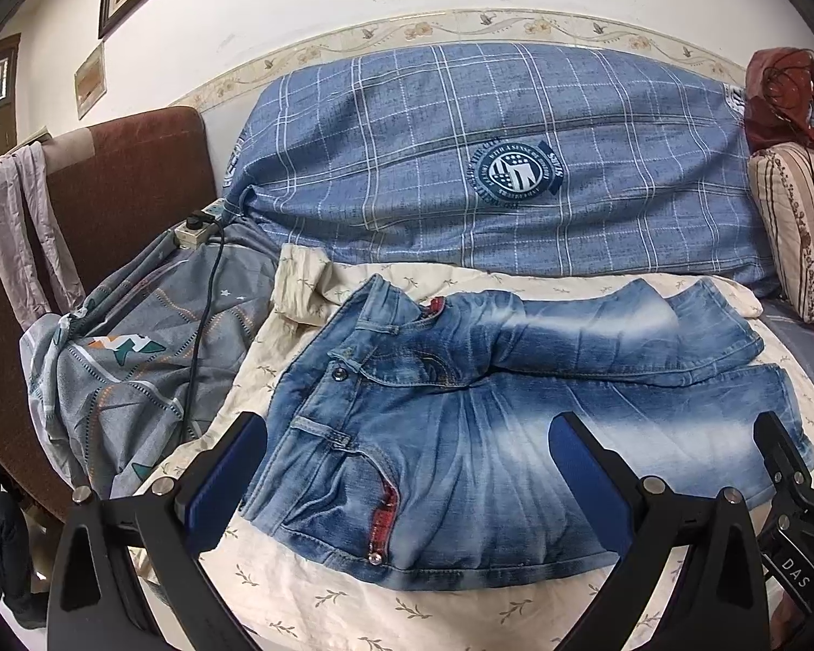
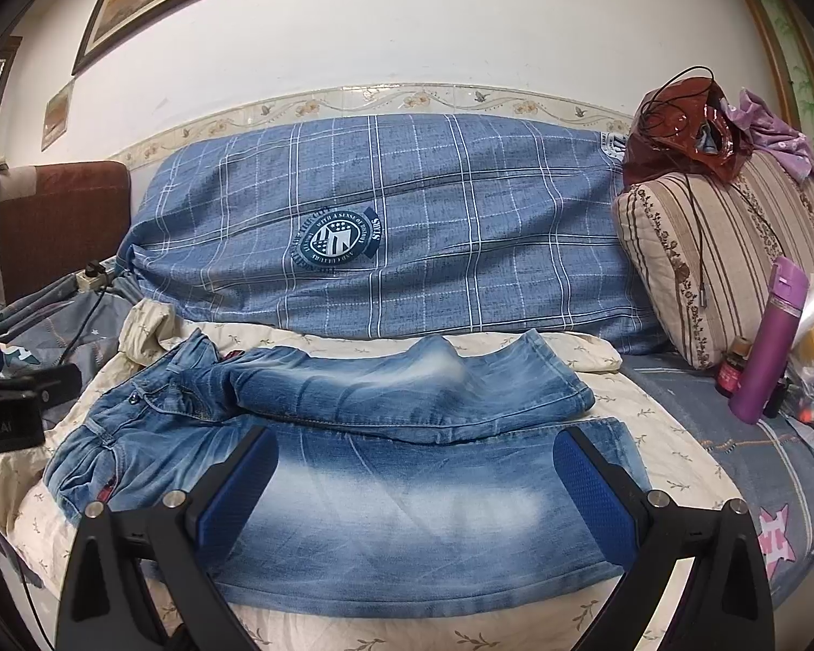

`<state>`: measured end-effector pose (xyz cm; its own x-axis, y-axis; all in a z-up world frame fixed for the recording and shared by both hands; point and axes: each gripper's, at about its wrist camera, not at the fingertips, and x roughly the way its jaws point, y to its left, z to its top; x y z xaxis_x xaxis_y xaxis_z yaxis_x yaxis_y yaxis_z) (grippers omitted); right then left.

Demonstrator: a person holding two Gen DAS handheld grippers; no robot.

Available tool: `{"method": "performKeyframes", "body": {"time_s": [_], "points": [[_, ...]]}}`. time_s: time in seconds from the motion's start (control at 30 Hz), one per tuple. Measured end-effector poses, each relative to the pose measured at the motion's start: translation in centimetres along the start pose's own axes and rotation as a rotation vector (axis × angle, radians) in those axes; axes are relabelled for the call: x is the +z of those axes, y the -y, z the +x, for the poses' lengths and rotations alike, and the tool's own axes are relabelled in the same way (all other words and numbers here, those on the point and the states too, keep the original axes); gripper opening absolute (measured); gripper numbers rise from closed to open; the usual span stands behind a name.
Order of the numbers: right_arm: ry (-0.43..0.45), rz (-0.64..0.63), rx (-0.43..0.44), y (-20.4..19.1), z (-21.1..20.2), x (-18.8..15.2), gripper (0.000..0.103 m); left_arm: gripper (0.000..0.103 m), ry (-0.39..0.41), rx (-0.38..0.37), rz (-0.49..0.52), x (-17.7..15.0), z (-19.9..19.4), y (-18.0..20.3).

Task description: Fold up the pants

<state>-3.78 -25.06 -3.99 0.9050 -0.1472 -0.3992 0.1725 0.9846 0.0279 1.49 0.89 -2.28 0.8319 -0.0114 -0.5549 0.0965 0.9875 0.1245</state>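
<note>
Beside jeans (image 2: pixel 353 466), purple bottle (image 2: pixel 768 342)

A cream sheet (image 2: pixel 640 417) with small leaf prints covers the bed. Behind it a big blue checked pillow (image 2: pixel 407 228) with a round emblem leans on the white wall (image 2: pixel 407 27). At the right stands a striped cushion (image 2: pixel 705 271) with a dark red bag (image 2: pixel 678 135) on top, and near it a purple bottle (image 2: pixel 768 342). At the left lie a grey blanket (image 1: pixel 135 358), a power strip (image 1: pixel 195 228) with a black cable (image 1: pixel 206 314), and a brown headboard (image 1: pixel 125 179).
</note>
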Motion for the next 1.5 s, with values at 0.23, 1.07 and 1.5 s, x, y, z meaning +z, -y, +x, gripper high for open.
{"method": "performKeyframes", "body": {"time_s": [0.23, 1.07, 1.5], "points": [[-0.002, 0.01, -0.006, 0.3, -0.1, -0.1, 0.103, 0.103, -0.007, -0.01, 0.017, -0.1, 0.1, 0.9], [-0.049, 0.055, -0.046, 2.5, 0.7, -0.3, 0.103, 0.103, -0.049, -0.034, 0.029, -0.4, 0.7, 1.5], [-0.139, 0.215, -0.137, 8.4, 2.7, -0.6, 0.103, 0.103, -0.11, -0.044, -0.015, 0.1, 0.3, -0.4]]}}
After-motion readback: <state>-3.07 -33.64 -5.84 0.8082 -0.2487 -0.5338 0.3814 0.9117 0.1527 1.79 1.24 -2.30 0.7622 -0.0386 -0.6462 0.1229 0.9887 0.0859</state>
